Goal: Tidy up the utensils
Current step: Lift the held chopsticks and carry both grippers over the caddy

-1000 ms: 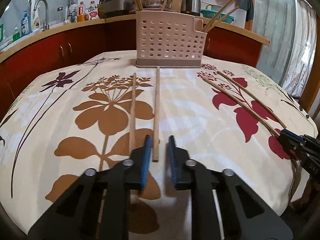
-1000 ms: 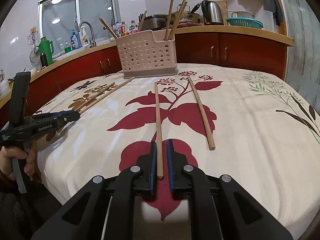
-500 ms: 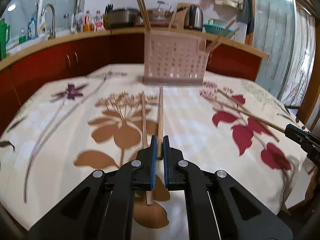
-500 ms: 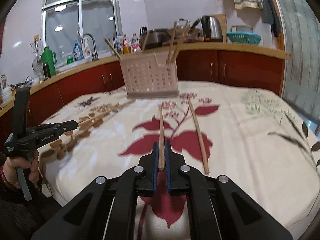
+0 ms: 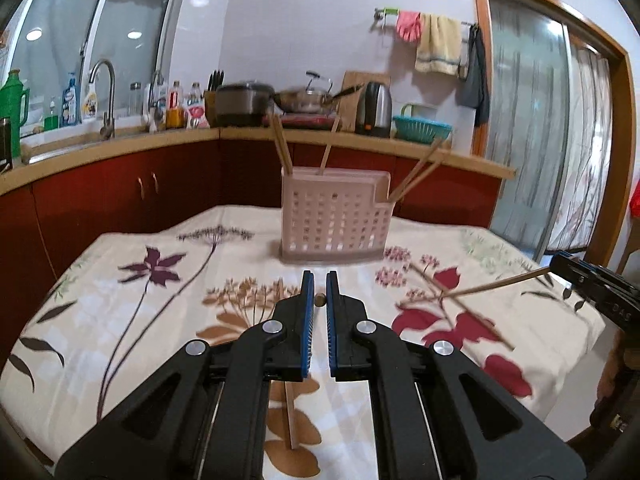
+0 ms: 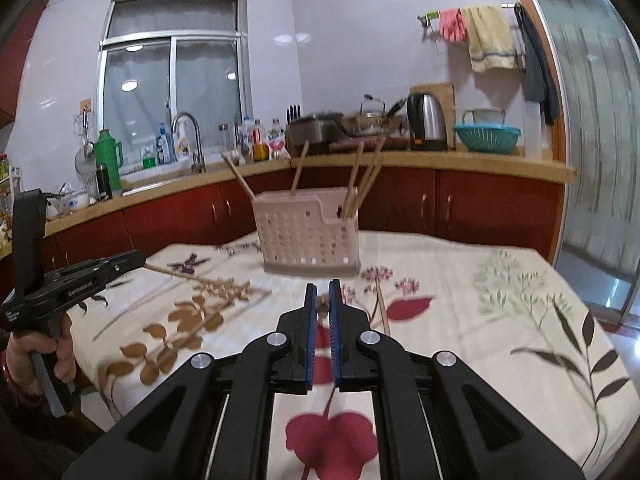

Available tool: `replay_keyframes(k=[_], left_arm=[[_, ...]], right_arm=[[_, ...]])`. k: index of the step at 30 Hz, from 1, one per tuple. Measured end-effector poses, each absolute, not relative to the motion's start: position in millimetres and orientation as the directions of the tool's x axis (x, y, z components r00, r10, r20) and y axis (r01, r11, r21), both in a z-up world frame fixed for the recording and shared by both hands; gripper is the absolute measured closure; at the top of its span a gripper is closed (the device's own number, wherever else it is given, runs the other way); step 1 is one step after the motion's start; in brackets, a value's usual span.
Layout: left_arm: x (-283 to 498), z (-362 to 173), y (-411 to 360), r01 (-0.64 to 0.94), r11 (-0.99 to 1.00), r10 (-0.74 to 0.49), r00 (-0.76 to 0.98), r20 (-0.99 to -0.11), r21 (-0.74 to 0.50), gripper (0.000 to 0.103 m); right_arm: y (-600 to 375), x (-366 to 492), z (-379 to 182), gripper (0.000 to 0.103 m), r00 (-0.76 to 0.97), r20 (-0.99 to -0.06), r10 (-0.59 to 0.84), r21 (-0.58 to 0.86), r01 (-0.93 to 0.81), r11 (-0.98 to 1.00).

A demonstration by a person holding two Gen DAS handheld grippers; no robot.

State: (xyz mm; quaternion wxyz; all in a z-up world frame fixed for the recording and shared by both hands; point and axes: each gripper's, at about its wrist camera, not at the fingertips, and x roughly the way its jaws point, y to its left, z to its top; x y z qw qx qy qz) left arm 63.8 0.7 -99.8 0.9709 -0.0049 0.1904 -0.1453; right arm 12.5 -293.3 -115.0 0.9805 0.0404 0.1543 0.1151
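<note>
Two slim wooden chopsticks are off the cloth, one per tool. The left-held chopstick point(image 6: 188, 276) shows best in the right wrist view: it juts forward from the left tool's tips, slanting down over the brown flower print. In the left wrist view its end point(image 5: 319, 301) shows as a small round dot betw. the blue pads. The right-held chopstick point(image 5: 496, 285) pokes out from the right tool toward the middle of the counter; in its own view only the butt point(image 6: 322, 305) is seen, pinched betw. the pads.

Left tool point(image 5: 319, 286): narrow, clamped on its stick. Right tool point(image 6: 322, 294): narrow too, clamped on its stick.

Two more sticks lie on the floral tablecloth: one point(image 5: 291, 416) under the left tool, one point(image 6: 382, 308) just right of the right tool.

The pale pink perforated plastic utensil basket point(image 5: 334, 216) stands ahead at the far side of the floral-cloth counter point(image 5: 120, 320), w/ several chopsticks already leaning in it (taller main part and lower side pocket).

Step in hand, I judge: carry phase, pick done, drop-in not yet. Next move calls for tipping each stick toward upright, bringing its tip over the basket rim, picking a compartment, then easing the pads apart so it slides in w/o knocking the ones inside.
</note>
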Motion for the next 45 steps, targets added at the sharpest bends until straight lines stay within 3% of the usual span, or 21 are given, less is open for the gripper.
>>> replay_keyframes(k=[16,38,45], left_arm=[[82,-51,-5,0.309,0.949,-0.312,0.886,-0.342,-0.065,0.097],[143,-39,-20,0.353,0.933,-0.354,0.871,-0.339,-0.068,0.096],[154,-11,-23,0.384,0.922,-0.383,0.877,-0.289,-0.056,0.096]], right_arm=[[-284,51,-78,0.096,0.927,-0.267,0.264,0.099,-0.246,0.964],[-274,104,-60,0.096,0.930,-0.240,0.280,0.106,-0.261,0.959],[-275,114,-42,0.096,0.934,-0.203,0.294,0.104,-0.277,0.955]])
